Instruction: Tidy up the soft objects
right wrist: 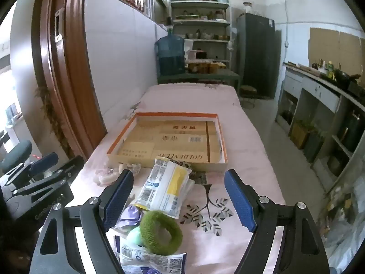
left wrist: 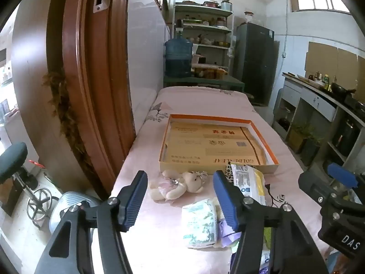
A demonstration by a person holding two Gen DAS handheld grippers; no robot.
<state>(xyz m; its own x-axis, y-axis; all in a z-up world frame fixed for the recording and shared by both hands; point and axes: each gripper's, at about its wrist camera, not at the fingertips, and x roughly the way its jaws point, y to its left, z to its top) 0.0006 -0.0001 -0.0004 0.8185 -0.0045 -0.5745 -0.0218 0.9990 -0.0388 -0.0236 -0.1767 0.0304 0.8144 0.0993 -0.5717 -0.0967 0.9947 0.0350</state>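
Both claws are hovering above the pink-covered desk (right wrist: 239,123), spread wide and gripping nothing. The left claw (left wrist: 180,196) is pointing at the plush bear (left wrist: 180,183) and the floral tissue pack (left wrist: 200,222). The right claw (right wrist: 179,198) is framing the white-and-yellow packet (right wrist: 166,187) and the green knitted ring (right wrist: 160,231). The shallow orange-rimmed box (right wrist: 168,137) is lying open just beyond them.

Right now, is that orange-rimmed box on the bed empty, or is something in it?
Empty: the box shows only its printed cardboard bottom; the soft things lie outside it.
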